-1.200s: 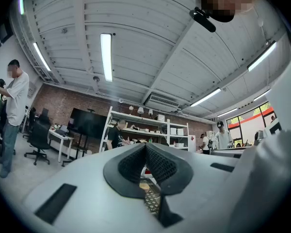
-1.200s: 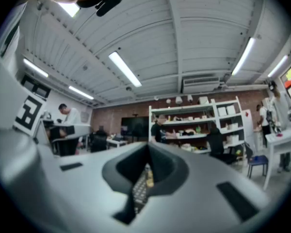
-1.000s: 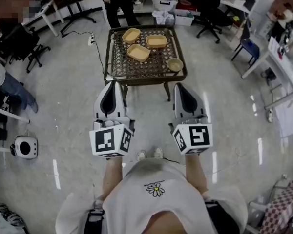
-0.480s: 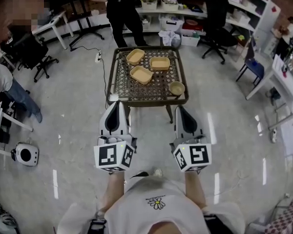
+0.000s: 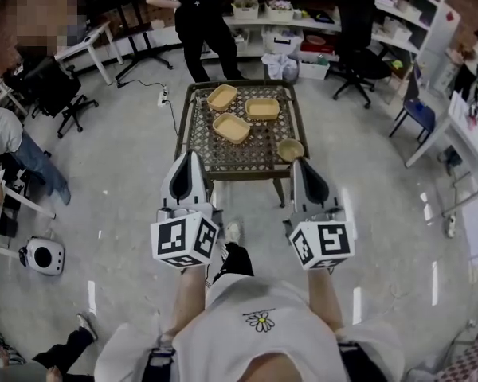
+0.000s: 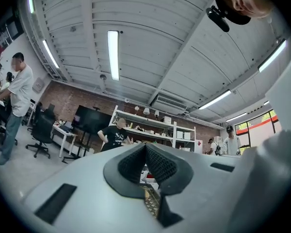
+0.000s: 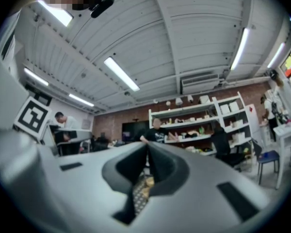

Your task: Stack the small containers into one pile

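Left gripper [image 5: 190, 159], right gripper [image 5: 298, 164]: square-marker cubes; jaws together.

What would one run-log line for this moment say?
left tongs: shut, empty | right tongs: shut, empty | containers: four, unstacked on table | stack: not started

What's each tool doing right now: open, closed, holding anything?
Left tool: closed, holding nothing.
Right tool: closed, holding nothing.
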Available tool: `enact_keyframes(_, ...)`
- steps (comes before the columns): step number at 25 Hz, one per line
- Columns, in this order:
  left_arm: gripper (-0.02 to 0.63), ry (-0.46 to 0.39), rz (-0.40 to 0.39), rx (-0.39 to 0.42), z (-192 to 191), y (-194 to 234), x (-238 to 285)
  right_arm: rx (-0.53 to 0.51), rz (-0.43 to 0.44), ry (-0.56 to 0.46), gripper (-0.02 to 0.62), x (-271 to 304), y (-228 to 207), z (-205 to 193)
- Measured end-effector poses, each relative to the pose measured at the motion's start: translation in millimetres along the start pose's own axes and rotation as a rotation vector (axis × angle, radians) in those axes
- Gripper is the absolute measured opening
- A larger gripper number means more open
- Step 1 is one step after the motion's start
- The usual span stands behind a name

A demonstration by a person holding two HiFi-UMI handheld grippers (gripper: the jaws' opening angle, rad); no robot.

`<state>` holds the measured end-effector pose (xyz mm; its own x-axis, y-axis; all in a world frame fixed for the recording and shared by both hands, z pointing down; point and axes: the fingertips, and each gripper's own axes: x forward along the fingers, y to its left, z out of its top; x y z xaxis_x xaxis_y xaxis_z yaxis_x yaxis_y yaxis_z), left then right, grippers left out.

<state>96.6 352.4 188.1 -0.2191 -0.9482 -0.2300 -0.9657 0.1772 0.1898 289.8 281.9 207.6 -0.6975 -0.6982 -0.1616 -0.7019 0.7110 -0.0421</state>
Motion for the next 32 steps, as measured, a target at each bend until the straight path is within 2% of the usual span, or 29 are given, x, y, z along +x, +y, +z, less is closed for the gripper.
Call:
enact_keyframes(5, 0.026, -0.026, -0.031, -0.002, -11, 24, 59, -0.005, 0.005, -0.040, 0.032, 56, -13, -6)
enact_keyframes(10, 0.026, -0.053, -0.030, -0.012, -20, 70, 142, -0.048, 0.024, -0.033, 0.032, 144, -15, -20)
enact_keyframes(17, 0.026, -0.029, -0.078, 0.015, -30, 119, 280, -0.083, 0.005, -0.039, 0.032, 291, -37, -23)
enact_keyframes(23, 0.026, -0.007, -0.107, 0.017, -31, 159, 377, -0.059, -0.005, -0.036, 0.032, 399, -49, -24)
enact_keyframes(28, 0.026, 0.024, -0.093, -0.017, -49, 188, 431, -0.072, -0.015, -0.015, 0.032, 454, -63, -35)
enact_keyframes(32, 0.026, 0.063, -0.071, -0.038, -72, 194, 460, -0.074, -0.001, 0.018, 0.032, 481, -80, -50)
